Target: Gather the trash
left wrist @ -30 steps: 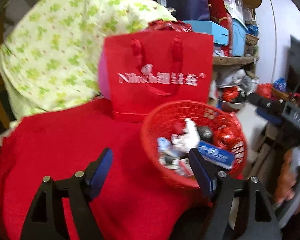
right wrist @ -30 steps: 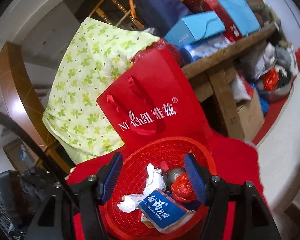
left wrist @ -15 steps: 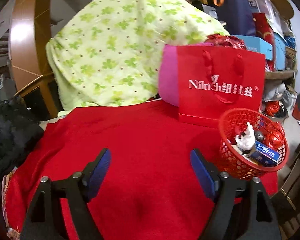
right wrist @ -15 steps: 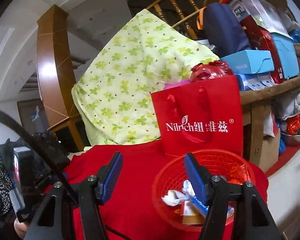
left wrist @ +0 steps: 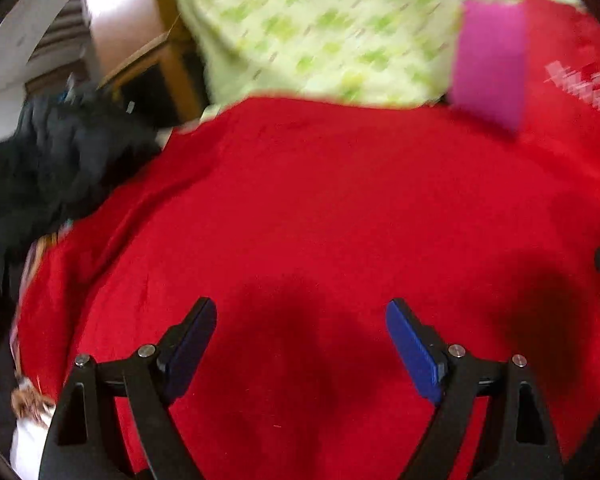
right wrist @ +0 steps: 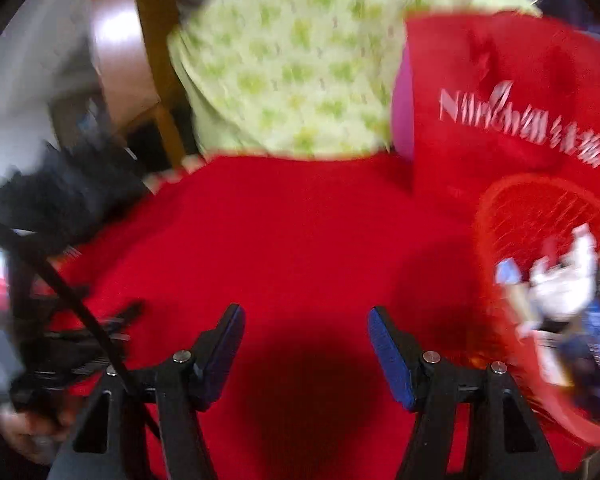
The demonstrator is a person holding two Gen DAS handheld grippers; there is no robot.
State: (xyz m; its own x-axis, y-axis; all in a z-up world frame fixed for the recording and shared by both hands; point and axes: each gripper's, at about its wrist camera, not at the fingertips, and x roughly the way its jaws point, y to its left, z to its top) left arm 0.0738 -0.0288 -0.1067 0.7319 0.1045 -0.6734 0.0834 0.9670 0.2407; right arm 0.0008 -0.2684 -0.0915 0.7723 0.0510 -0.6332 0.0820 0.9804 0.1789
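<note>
Now, nearest the right wrist camera, the right gripper [right wrist: 306, 340] is hanging with its jaws apart and nothing between them, over the red cloth [right wrist: 292, 240] that is covering the tabletop. At about three to four o'clock in that view the red mesh basket [right wrist: 496, 240] is sitting on the cloth, holding the collected trash: crumpled white paper [right wrist: 568, 280], a blue box [right wrist: 596, 364] and other scraps too blurred to name. Behind the basket, at about two o'clock, the red paper bag [right wrist: 500, 92] with white lettering is standing upright, and at twelve o'clock the green-patterned fabric [right wrist: 292, 60] is draping behind the cloth.

The left gripper [left wrist: 300, 340] is also empty, its jaws standing wide apart over bare red cloth [left wrist: 320, 200].

Against half a second earlier, the basket is sitting further toward the right edge of the right view, and in the left view it is gone from the frame.

Only the right view is showing the basket and its contents; the left view is giving the bag's pink side panel [left wrist: 488, 60] at one to two o'clock and a dark heap [left wrist: 52, 160] at nine to ten o'clock.
</note>
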